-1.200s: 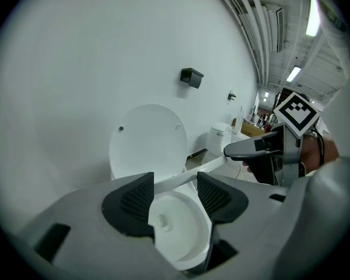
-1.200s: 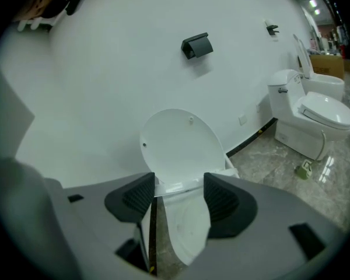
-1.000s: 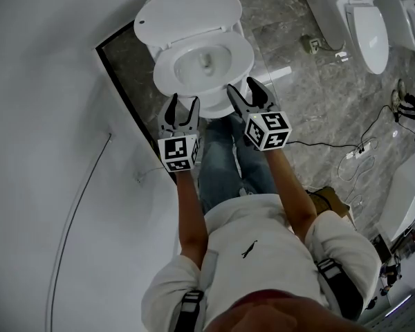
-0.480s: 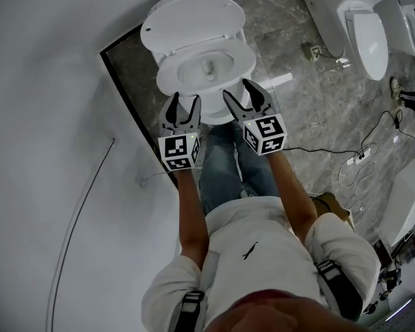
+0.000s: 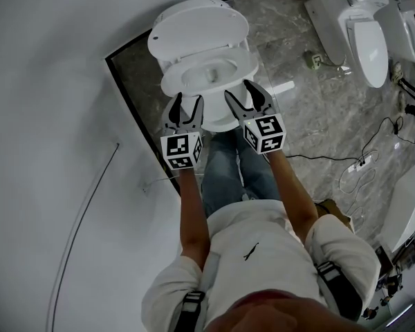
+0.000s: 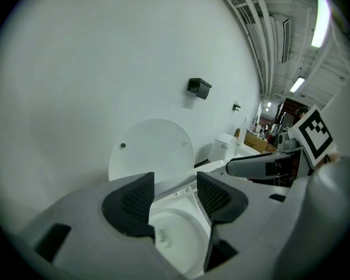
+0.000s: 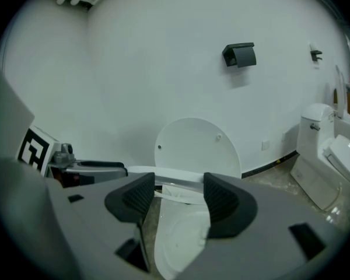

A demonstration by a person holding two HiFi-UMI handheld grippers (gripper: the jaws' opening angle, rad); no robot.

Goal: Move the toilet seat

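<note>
Fingers of the left gripper [image 5: 185, 101] and right gripper [image 5: 242, 90] stand spread, empty, just in front of the white oval toilet seat [image 5: 247, 63].

White toilet [image 5: 209, 73] on marble floor [image 5: 312, 113]

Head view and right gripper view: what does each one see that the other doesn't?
Only the head view shows the person's jeans, white shirt and the floor cables. Only the right gripper view shows the black box on the wall. Both show the toilet's raised lid and a neighbouring toilet.
</note>
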